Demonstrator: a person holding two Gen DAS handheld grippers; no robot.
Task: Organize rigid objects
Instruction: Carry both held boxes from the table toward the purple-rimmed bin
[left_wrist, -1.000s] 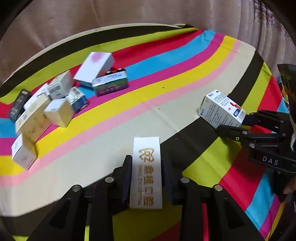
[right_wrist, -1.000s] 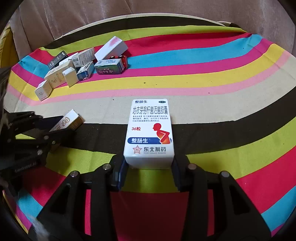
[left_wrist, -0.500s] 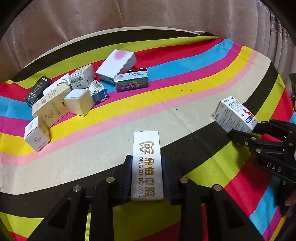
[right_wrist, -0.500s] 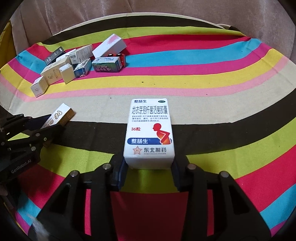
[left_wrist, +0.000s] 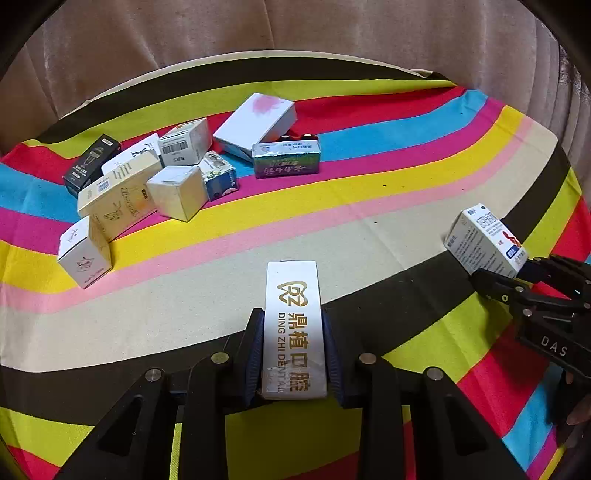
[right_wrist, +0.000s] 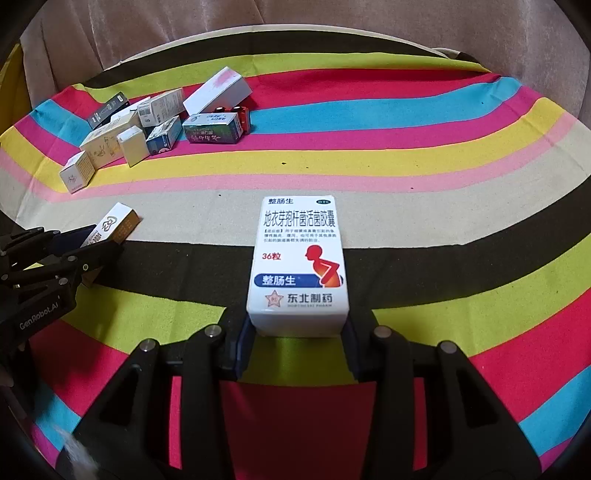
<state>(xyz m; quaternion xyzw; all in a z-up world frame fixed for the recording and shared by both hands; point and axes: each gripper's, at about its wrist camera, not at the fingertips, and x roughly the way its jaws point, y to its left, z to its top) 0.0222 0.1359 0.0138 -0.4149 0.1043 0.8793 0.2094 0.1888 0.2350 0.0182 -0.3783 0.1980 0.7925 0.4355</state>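
We have both tongs loaded over the striped cloth (left_wrist: 369, 206). Left gripper (left_wrist: 293, 363): jaws pinched tight on the narrow white dental-brand box (left_wrist: 293, 325), gold lettering up, far end over the beige stripe. Right gripper (right_wrist: 295, 341): jaws closed partway on the near end of the wider white medicine box (right_wrist: 297, 266), printed face up, over the black stripe.

Step in hand, as we judge it: carry, both boxes picked up and not yet set down. Whether either box touches the cloth we cannot tell.

The remaining boxes lie in a loose pile (left_wrist: 147, 184) at the far left, well apart from both grippers: a black carton (left_wrist: 92, 164), a flat white box with a pink mark (left_wrist: 258, 122), a green foil box (left_wrist: 286, 162), several small white and cream ones, some leaning on each other.

Next move likely calls for picking a bare stripe, lowering each box flat and squared to its neighbour, then releasing.

Containers: no tray, bin or basket in either view.
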